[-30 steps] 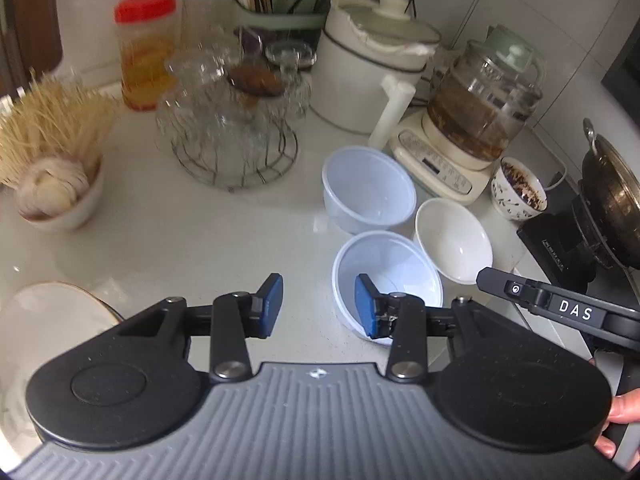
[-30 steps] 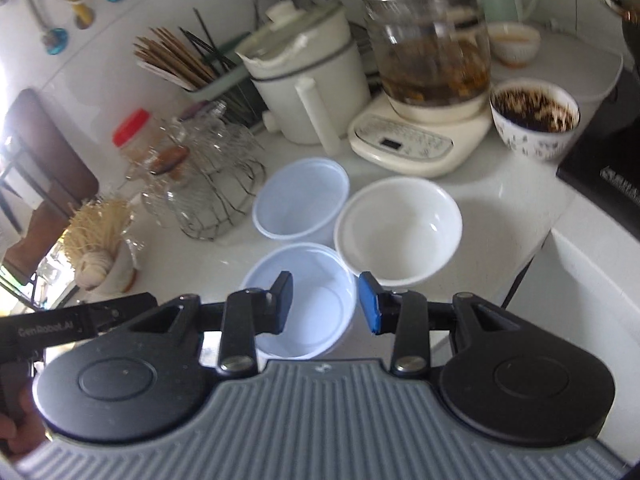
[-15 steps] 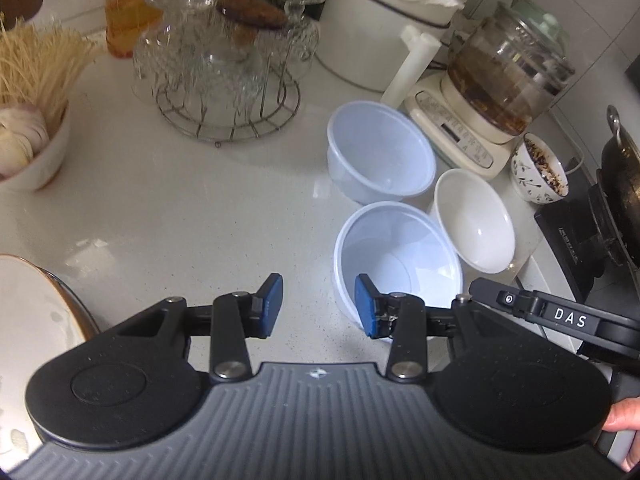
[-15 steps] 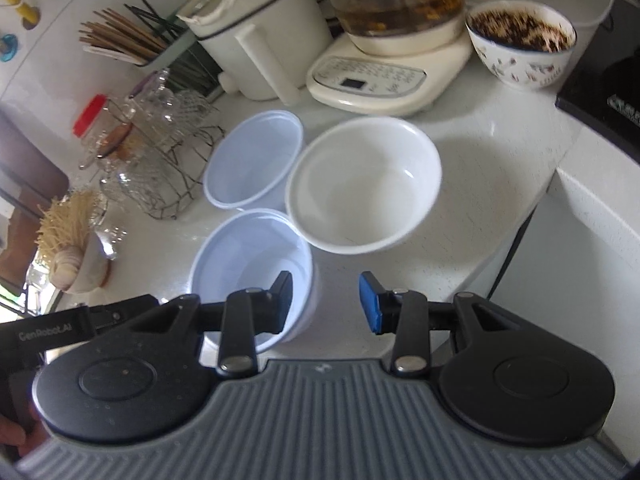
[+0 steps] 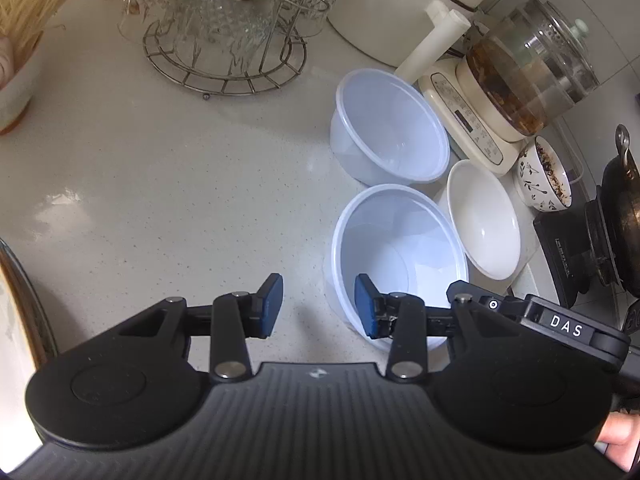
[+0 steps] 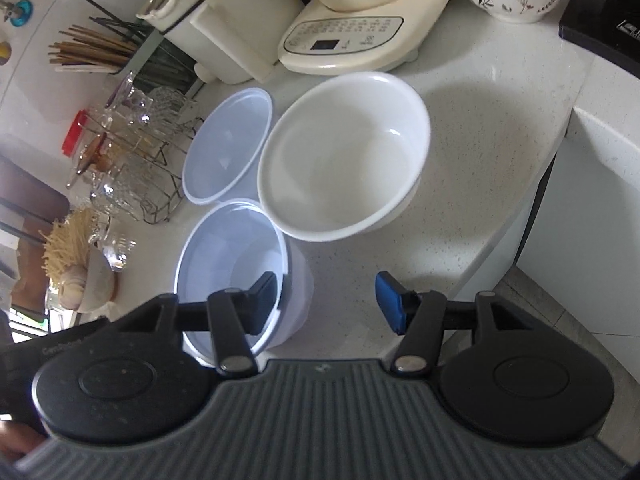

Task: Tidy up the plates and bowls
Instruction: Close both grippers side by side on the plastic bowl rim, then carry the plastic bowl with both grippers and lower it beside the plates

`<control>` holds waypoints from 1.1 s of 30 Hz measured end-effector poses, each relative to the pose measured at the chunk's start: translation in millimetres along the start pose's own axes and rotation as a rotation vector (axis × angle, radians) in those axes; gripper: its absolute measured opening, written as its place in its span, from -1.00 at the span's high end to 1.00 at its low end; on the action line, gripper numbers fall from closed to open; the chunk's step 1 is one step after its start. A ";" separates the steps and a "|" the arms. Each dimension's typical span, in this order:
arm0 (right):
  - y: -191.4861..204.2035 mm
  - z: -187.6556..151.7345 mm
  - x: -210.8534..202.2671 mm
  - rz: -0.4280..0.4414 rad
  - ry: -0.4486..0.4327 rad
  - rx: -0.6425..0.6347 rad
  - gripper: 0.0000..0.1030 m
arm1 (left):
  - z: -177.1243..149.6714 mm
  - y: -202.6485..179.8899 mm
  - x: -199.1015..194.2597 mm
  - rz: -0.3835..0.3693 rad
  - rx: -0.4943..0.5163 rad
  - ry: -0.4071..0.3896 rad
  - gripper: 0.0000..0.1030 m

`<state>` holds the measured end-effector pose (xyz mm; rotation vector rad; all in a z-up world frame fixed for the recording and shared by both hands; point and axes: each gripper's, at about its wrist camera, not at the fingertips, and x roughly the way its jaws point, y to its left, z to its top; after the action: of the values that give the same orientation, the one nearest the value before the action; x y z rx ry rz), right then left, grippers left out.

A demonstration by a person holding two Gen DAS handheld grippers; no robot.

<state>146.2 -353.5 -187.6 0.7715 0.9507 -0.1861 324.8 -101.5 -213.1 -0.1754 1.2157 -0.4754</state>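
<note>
Two translucent plastic bowls and a white ceramic bowl stand close together on the white counter. The near plastic bowl (image 5: 400,256) (image 6: 232,264) is nearest both grippers. The far plastic bowl (image 5: 390,128) (image 6: 228,144) is behind it. The white ceramic bowl (image 5: 484,216) (image 6: 344,156) stands to the right. My left gripper (image 5: 319,306) is open, its jaws straddling the near bowl's left rim. My right gripper (image 6: 326,300) is open, straddling that bowl's right rim. The edge of a plate (image 5: 16,304) shows at far left.
A wire rack of glasses (image 5: 224,28), a white cooker (image 5: 400,4), a glass kettle on its base (image 5: 520,76) and a patterned bowl of dark food (image 5: 546,172) stand behind. A stove with a wok (image 5: 600,240) is at right. The counter edge (image 6: 520,216) drops off at right.
Both grippers have moved forward and down toward the near plastic bowl, so each now has one finger inside its rim. The right gripper has opened wider. The bowls have not moved.
</note>
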 end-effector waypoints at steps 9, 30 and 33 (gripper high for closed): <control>12.3 0.2 14.7 0.048 0.025 -0.027 0.30 | 7.5 1.2 12.7 -0.040 0.030 0.045 0.55; 72.5 2.2 17.4 0.141 0.040 -0.222 0.66 | 0.4 30.0 -42.9 0.012 0.011 -0.034 0.79; 88.2 -1.5 27.7 0.157 0.076 -0.272 0.66 | -5.2 44.8 -55.0 0.030 -0.038 -0.051 0.79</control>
<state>202.4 -283.7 -164.9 0.6012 0.9596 0.1087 317.0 -36.8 -184.7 -0.1998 1.1766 -0.4194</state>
